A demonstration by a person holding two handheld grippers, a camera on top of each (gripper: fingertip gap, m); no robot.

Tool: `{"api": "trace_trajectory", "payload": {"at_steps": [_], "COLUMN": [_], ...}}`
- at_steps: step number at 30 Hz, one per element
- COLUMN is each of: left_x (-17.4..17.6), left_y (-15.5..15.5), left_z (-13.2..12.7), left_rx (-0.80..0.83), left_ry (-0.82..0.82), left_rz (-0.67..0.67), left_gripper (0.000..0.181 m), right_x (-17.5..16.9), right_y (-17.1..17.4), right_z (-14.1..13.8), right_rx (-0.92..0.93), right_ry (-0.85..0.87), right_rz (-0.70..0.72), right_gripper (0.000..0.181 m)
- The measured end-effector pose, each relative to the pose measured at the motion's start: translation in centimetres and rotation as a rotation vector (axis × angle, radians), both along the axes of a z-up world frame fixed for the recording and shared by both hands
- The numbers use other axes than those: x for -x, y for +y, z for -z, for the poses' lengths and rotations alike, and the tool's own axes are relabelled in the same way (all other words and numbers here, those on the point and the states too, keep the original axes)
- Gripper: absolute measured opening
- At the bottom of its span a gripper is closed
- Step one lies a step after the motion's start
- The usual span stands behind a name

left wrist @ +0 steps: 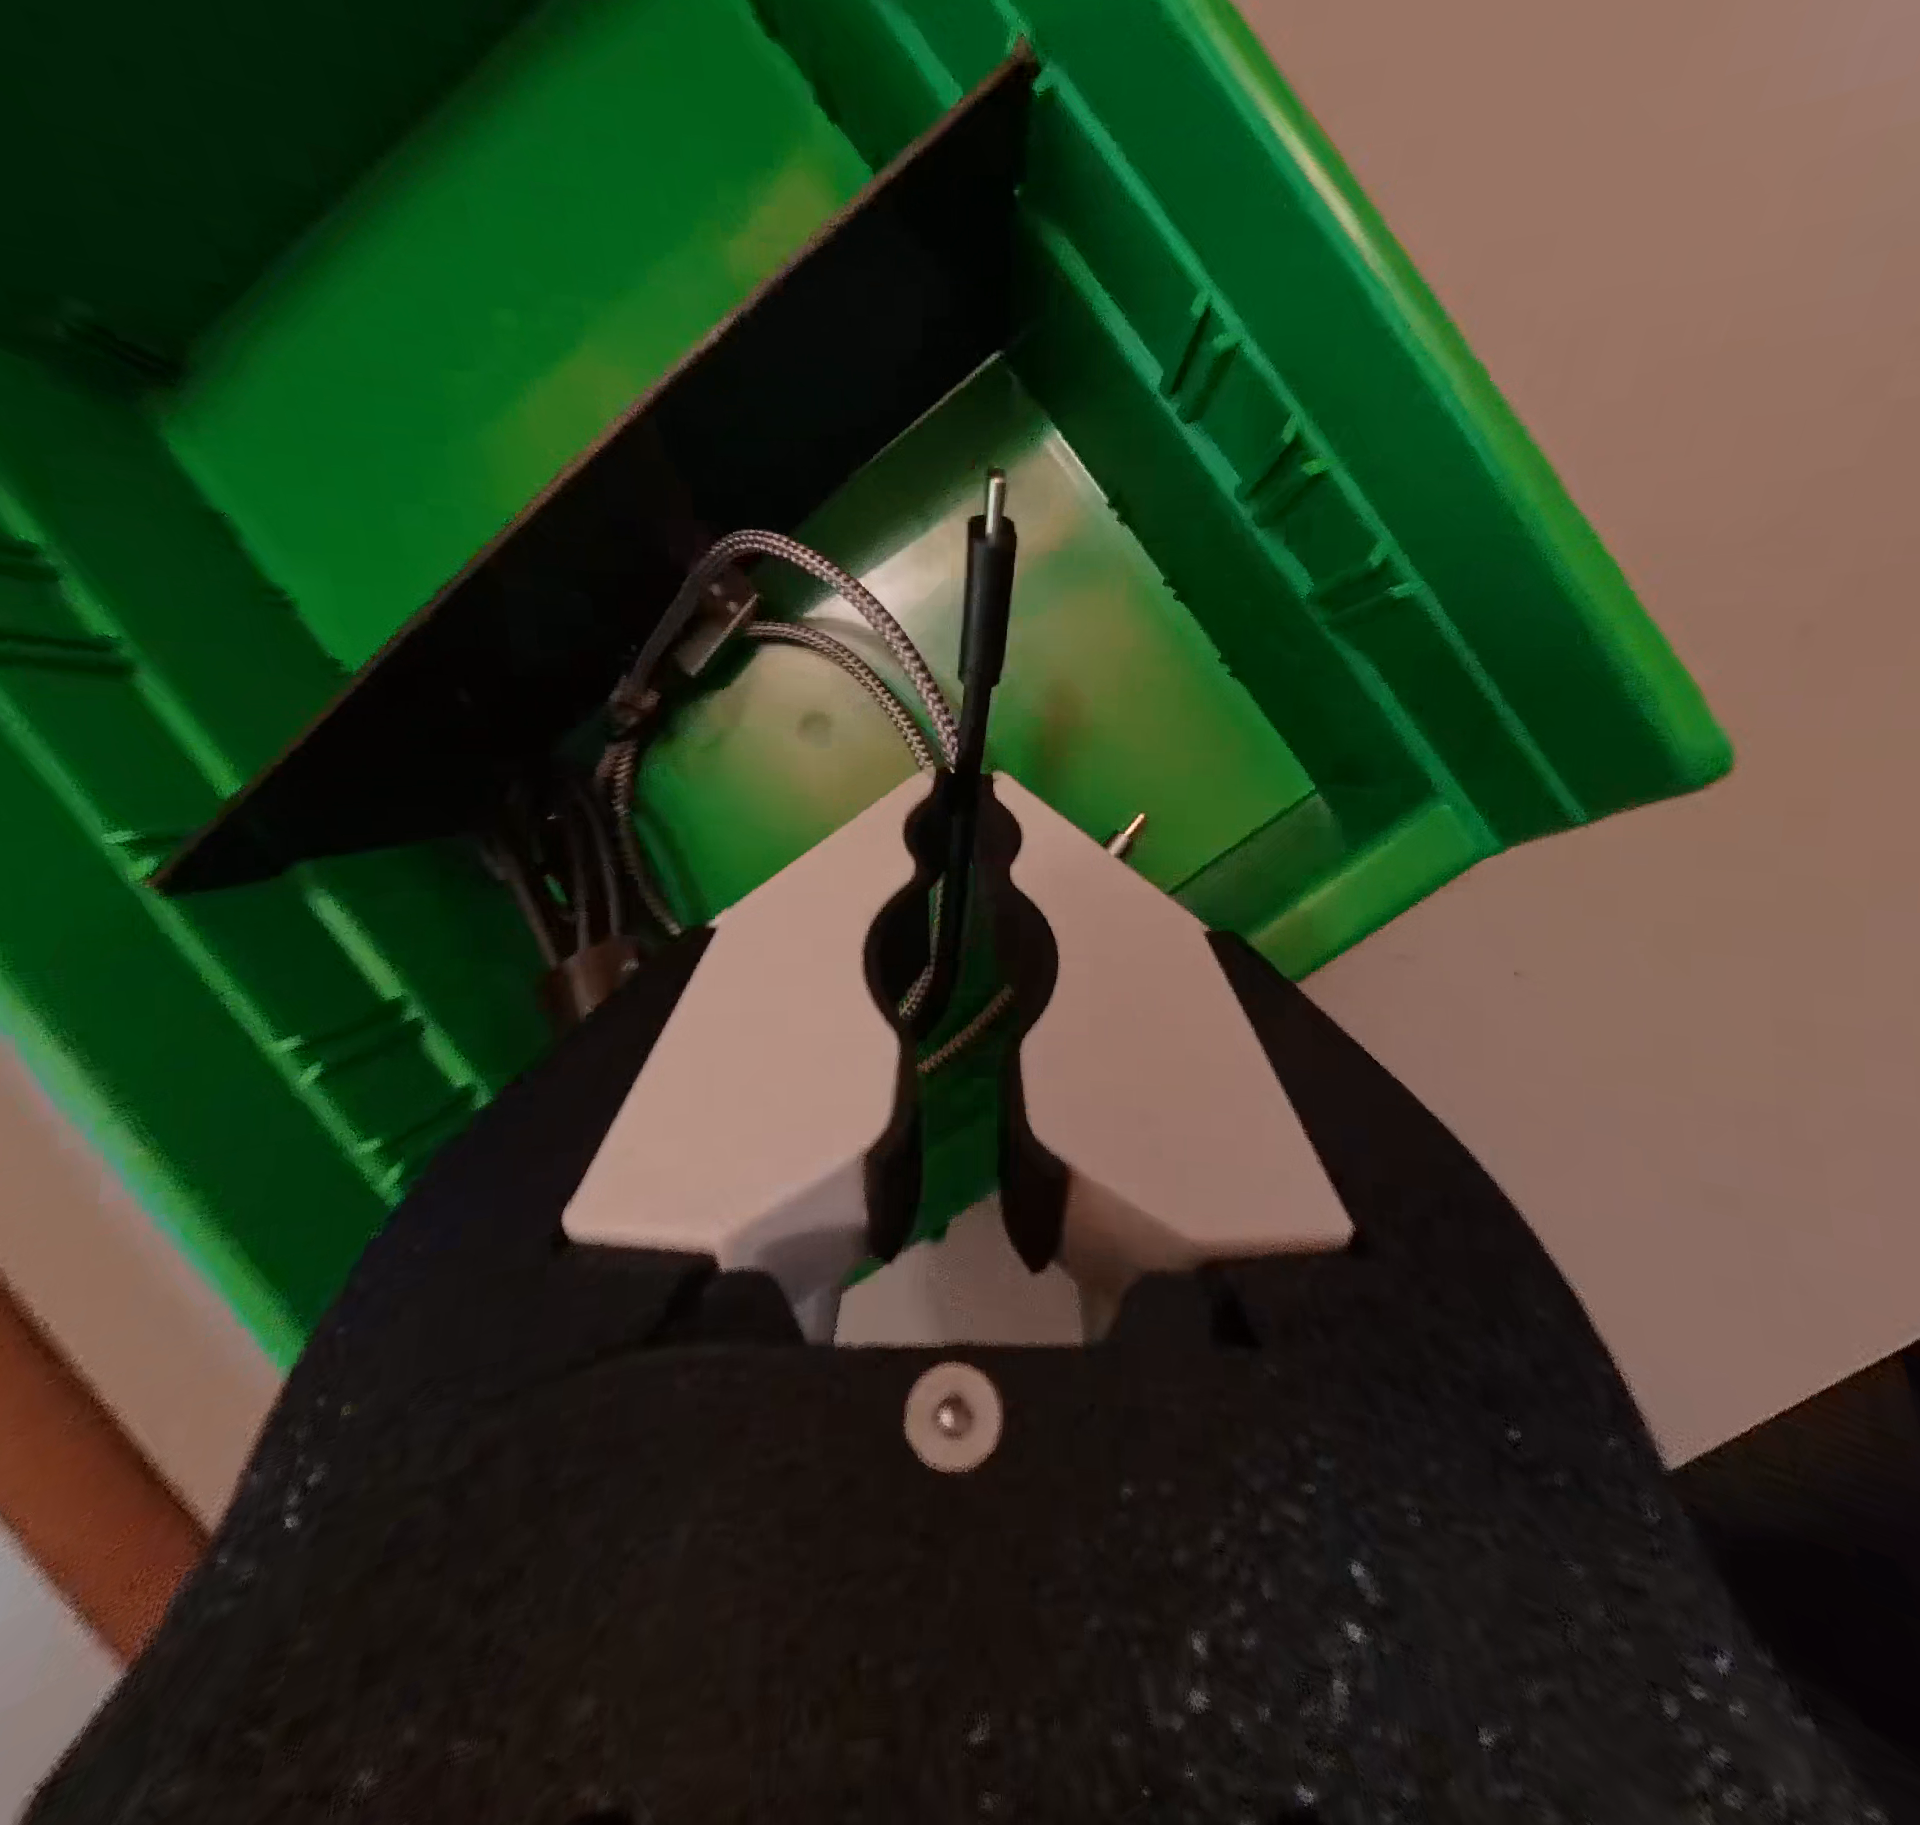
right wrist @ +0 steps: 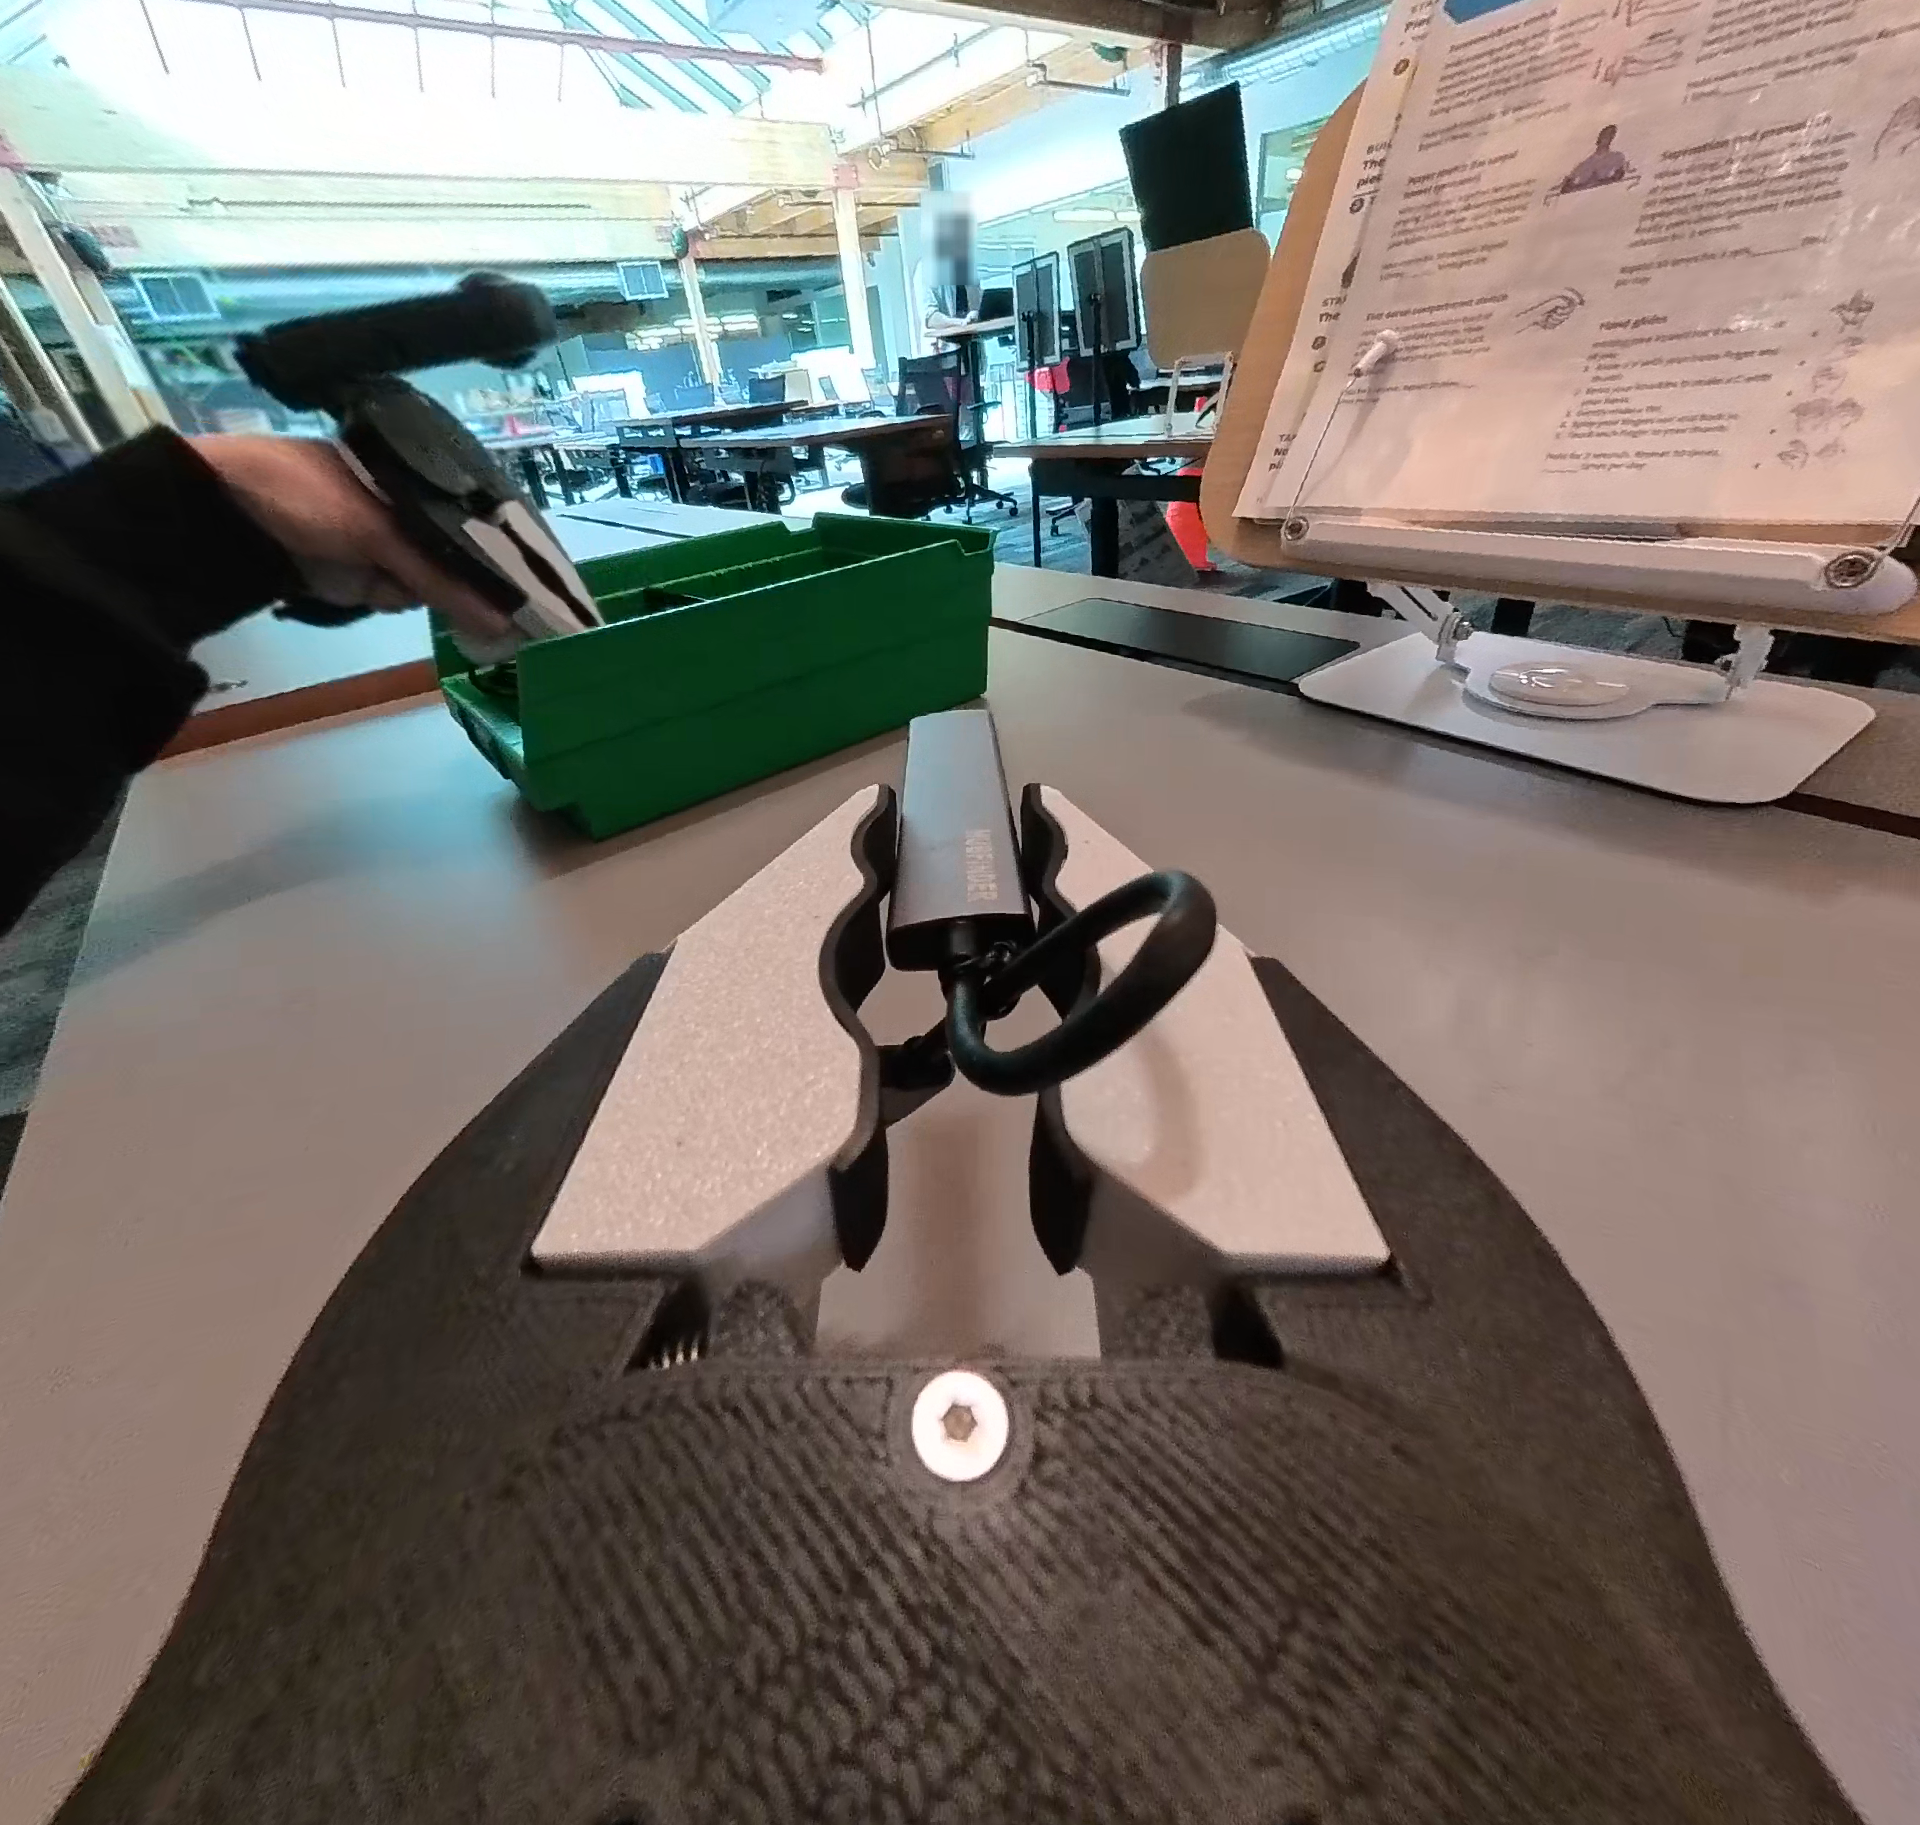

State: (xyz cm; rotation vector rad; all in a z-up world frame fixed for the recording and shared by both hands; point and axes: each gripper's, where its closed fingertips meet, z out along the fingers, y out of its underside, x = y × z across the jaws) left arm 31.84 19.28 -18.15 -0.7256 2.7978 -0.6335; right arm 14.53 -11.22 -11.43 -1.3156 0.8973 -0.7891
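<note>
My left gripper (left wrist: 961, 799) is shut on a thin black cable (left wrist: 982, 622) whose metal plug tip points up over a green bin (left wrist: 1195, 248). Braided grey cables (left wrist: 831, 648) lie coiled in the bin's near compartment, beside a black divider (left wrist: 644, 528). My right gripper (right wrist: 956, 819) is shut on a slim black bar-shaped device (right wrist: 951, 819) with a black ring clip (right wrist: 1091, 975) hanging from its rear end, held just above the grey table (right wrist: 1351, 996). The left gripper (right wrist: 520, 580) and a hand show over the green bin (right wrist: 727, 674) in the right wrist view.
A wooden document stand with printed sheets (right wrist: 1621, 248) on a white base (right wrist: 1600, 726) stands at the right. A black pad (right wrist: 1195, 632) lies behind the bin. Desks, chairs and monitors fill the room beyond, with a person far off.
</note>
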Motion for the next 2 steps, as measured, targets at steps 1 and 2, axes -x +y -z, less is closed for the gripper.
{"api": "trace_trajectory", "payload": {"at_steps": [1,2], "left_x": [0.02,0.00], "left_y": [-0.12,-0.28], "left_z": [0.69,1.31], "left_rx": [0.008,0.019], "left_ry": [0.024,0.044], "left_rz": [0.006,0.011], "left_gripper": [0.004,0.004], "right_x": [0.02,0.02], "right_y": [-0.03,-0.07], "right_z": [0.02,0.05], "right_rx": [-0.002,-0.004], "right_ry": [0.001,0.002], "right_rz": [-0.001,0.000], "right_gripper": [0.022,0.022]}}
